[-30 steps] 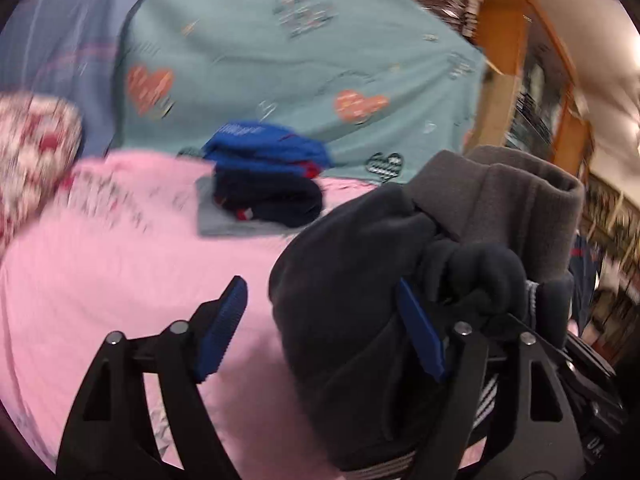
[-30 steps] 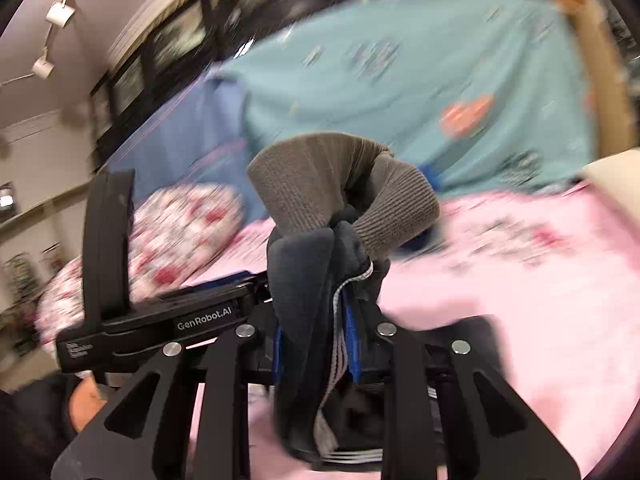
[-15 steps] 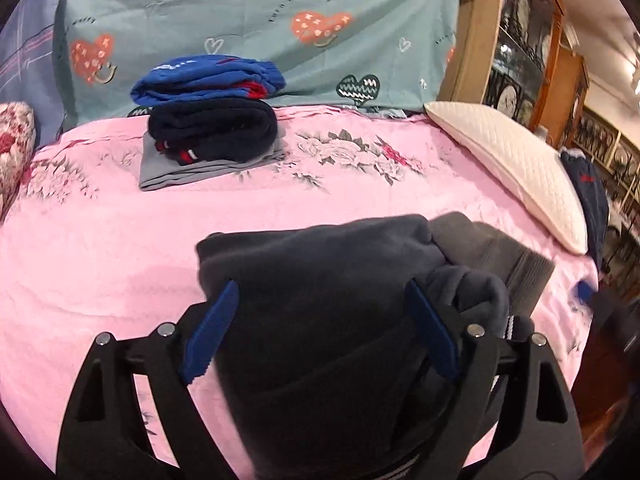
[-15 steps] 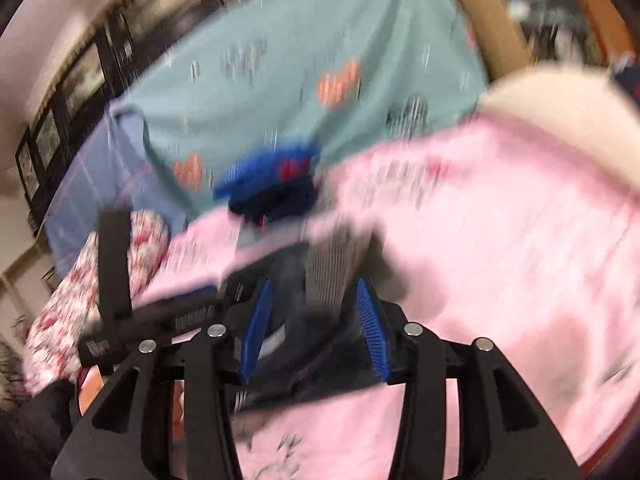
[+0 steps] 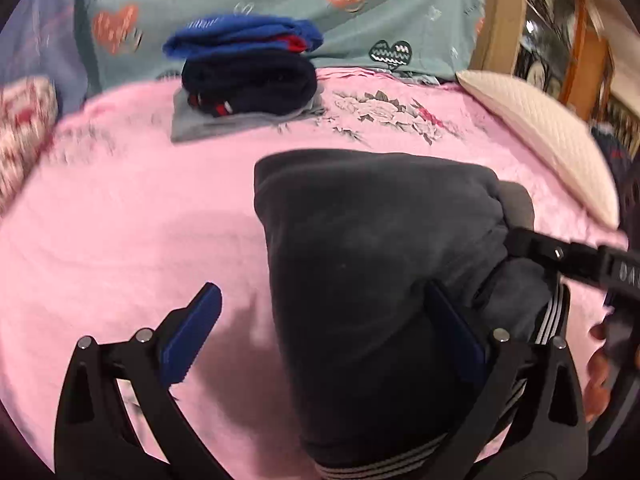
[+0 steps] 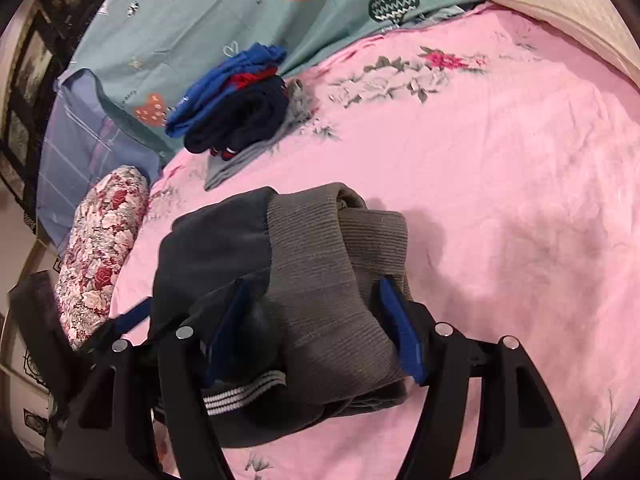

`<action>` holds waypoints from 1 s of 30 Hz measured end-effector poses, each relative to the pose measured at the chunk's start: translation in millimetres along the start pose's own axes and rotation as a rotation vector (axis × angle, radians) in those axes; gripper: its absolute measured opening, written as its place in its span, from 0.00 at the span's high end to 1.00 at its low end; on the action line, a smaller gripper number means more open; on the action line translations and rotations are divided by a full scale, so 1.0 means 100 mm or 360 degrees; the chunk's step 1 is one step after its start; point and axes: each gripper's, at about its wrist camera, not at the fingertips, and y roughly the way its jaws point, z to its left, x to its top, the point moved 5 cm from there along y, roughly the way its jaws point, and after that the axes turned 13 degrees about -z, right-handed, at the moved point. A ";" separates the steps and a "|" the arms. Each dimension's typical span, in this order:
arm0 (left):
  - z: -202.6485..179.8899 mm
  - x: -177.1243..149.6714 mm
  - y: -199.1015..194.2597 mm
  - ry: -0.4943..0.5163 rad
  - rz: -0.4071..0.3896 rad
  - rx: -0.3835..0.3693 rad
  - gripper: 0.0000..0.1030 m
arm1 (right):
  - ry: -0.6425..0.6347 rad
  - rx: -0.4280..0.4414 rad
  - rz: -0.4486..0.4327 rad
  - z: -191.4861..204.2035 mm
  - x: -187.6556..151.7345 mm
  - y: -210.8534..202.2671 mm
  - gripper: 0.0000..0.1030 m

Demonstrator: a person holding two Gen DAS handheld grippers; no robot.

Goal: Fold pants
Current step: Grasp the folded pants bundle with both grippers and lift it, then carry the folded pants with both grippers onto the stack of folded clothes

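Pants sit folded into a chunky dark fleece bundle on the pink bedspread, straight ahead of both tools, with the ribbed grey cuffs and a striped waistband edge on the right gripper's side. Left gripper has just been opening and now stands wide; its right pad sits against the fleece, its left pad is clear over bare spread, so no pinch. Right gripper has been opening too, with the ribbed cuff between the blue pads but no squeeze visible. Beyond the bundle is a stack of folded clothes, well apart. A quilted white pillow lines the far-right edge, a floral cushion the left. Lots of flat pink room to the left gripper's left.
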 end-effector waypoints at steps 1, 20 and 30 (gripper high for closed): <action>0.03 0.04 -0.01 -0.0056 0.0009 -0.0037 0.02 | -0.0006 0.0027 -0.0025 0.03 0.02 -0.07 0.34; 0.66 -0.19 0.36 -0.1141 0.0376 -0.0523 0.02 | 0.0368 0.0464 0.0371 -0.15 0.03 0.18 0.01; 0.12 -0.12 0.60 -0.1004 0.0479 -0.0661 0.06 | 0.0241 0.0530 0.0536 0.10 0.04 0.33 0.01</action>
